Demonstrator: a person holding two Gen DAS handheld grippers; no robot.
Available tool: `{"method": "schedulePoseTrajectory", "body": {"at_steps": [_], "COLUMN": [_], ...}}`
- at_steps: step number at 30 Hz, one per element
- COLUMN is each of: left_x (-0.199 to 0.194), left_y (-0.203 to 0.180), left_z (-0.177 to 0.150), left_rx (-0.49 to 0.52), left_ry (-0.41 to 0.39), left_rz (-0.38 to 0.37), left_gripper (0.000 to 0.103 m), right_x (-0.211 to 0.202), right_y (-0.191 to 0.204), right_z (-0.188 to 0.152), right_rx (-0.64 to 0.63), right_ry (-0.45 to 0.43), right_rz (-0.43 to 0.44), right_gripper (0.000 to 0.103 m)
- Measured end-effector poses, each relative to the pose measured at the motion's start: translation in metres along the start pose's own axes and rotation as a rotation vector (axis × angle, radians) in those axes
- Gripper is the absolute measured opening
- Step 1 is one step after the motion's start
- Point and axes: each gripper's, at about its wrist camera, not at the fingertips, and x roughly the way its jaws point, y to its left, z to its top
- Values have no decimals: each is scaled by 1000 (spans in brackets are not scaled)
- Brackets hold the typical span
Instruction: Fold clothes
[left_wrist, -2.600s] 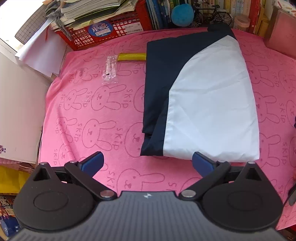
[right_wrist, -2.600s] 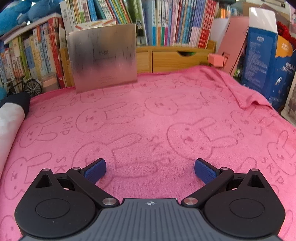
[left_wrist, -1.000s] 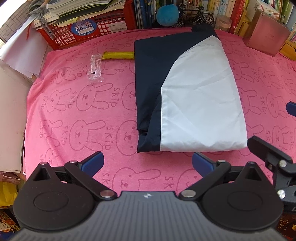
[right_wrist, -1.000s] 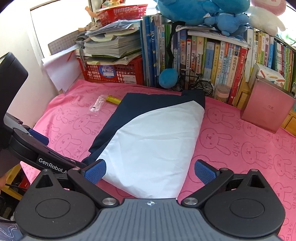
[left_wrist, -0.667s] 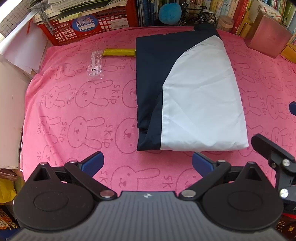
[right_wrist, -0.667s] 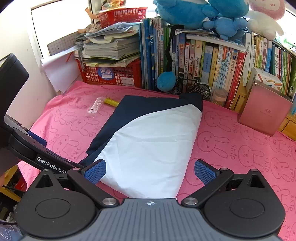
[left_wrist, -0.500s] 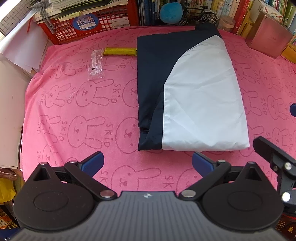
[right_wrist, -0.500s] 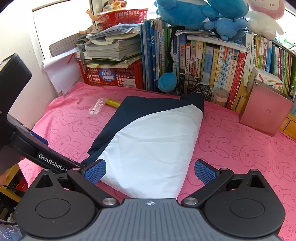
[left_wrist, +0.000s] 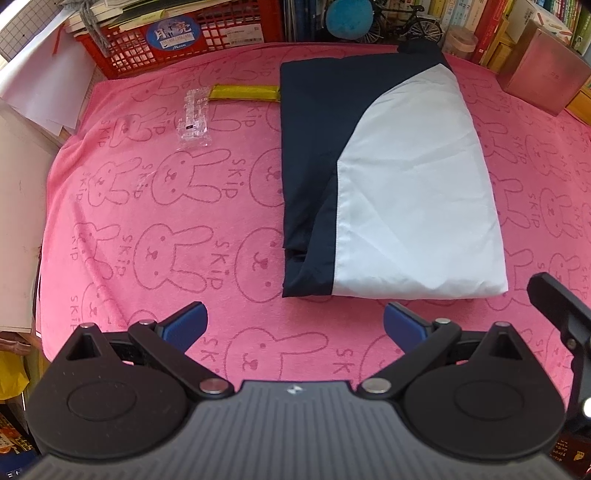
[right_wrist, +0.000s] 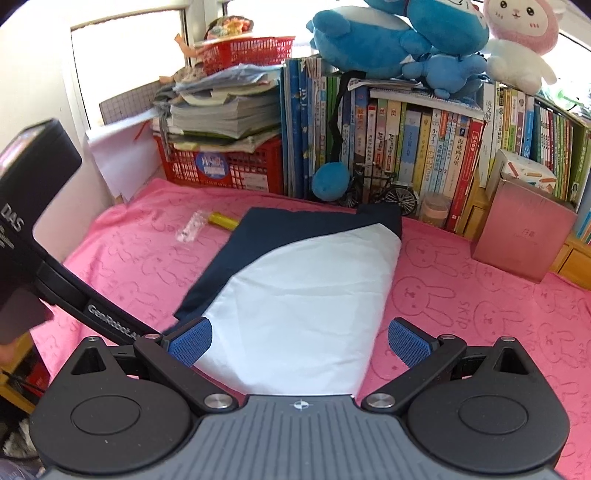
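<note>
left gripper (left_wrist: 293, 325) jaws spread wide, empty, above bare pink towel (left_wrist: 147, 229). right gripper (right_wrist: 300, 341) jaws likewise apart, gripping nothing. the garment (left_wrist: 388, 177), navy and white, lies flat just ahead of both, its near hem between the right jaws. judged partly folded; next move calls for pinching the near hem corners and carrying them forward. beyond its left edge: plastic packet (left_wrist: 194, 118), yellow strip (left_wrist: 243, 92).

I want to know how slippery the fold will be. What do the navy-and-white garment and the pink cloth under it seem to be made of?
The garment looks like thin, smooth woven synthetic, perhaps nylon or polyester: flat panels, fine sharp creases, a slight sheen. Likely slick. The pink cloth looks like soft terry or microfibre towelling: matte, fuzzy nap with embossed rabbits. It probably grips somewhat.
</note>
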Motion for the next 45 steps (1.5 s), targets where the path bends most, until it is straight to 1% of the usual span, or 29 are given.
{"method": "schedulePoseTrajectory", "body": {"at_steps": [2, 3, 4, 7, 9, 12, 14, 15, 16, 17, 18, 20, 21, 24, 25, 29, 31, 32, 33, 34, 35, 36, 37, 39, 40, 41, 44, 45], "left_x": [-1, -2, -4, -8, -10, -8, -4, -2, 0, 1, 2, 4, 6, 13, 15, 19, 23, 25, 27, 29, 31, 34, 37, 43, 46, 49, 58, 61], "left_y": [4, 9, 15, 42, 66, 99, 118, 126, 131, 134, 136, 140, 141, 127, 121, 87, 67, 57, 48, 40, 33, 26, 19, 6, 0, -7, -27, -34], "left_z": [1, 1, 3, 6, 8, 6, 3, 0, -2, -4, -5, -7, -7, 2, 5, 19, 24, 26, 28, 29, 30, 31, 33, 36, 39, 43, 60, 67], "left_rx": [1, -4, -13, -54, -94, -149, -185, -202, -213, -219, -222, -228, -229, -203, -193, -118, -67, -44, -17, 13, 84, 133, 155, 181, 192, 199, 210, 215], "left_ry": [-4, -9, -16, -36, -41, -38, -21, -10, 0, 6, 10, 18, 22, 26, 26, 12, 7, 8, 10, 12, 1, -5, -2, 0, -1, -1, -24, -36], "left_rz": [9, 16, 26, 60, 91, 139, 159, 165, 169, 171, 172, 174, 172, 152, 145, 121, 117, 116, 112, 105, 85, 73, 72, 73, 77, 84, 90, 89], "left_gripper": [103, 103, 103, 103, 102, 102, 102, 102, 102, 102, 102, 102, 102, 102, 102, 102, 102, 102, 102, 102, 102, 102, 102, 102, 102, 102, 102, 102], "right_x": [3, 7, 12, 27, 43, 78, 107, 121, 135, 141, 147, 134, 123, 76, 63, 13, 4, -1, -4, -6, -9, -16, -23, -25, -25, -18, 11, 25], "right_y": [6, 12, 20, 46, 68, 101, 130, 142, 152, 154, 155, 141, 130, 84, 59, -42, -94, -121, -144, -162, -179, -187, -194, -191, -189, -187, -191, -199], "right_z": [0, -1, -3, -11, -15, -18, -24, -28, -33, -32, -31, -16, -8, 14, 14, 14, -12, -26, -40, -53, -65, -73, -81, -73, -69, -62, -38, -30], "right_rx": [-16, -56, -125, -317, -425, -529, -619, -670, -713, -692, -667, -502, -423, -246, -182, 76, 196, 256, 323, 376, 429, 461, 491, 434, 404, 347, 245, 227], "right_ry": [16, 32, 49, 53, 62, 83, 106, 117, 125, 132, 140, 107, 84, -26, -29, -29, 70, 122, 184, 236, 287, 276, 260, 195, 162, 134, 98, 87], "right_rz": [-5, -13, -21, -17, 5, 53, 45, 29, 8, -3, -14, -18, -33, -194, -256, -506, -634, -698, -763, -790, -814, -799, -782, -723, -693, -636, -509, -471], "right_gripper": [103, 103, 103, 103, 103, 103, 103, 96, 85, 43, 15, 14, 13, 10, 10, 10, 14, 25, 34, 36, 43, 53, 60, 85, 90, 95, 96, 96]}}
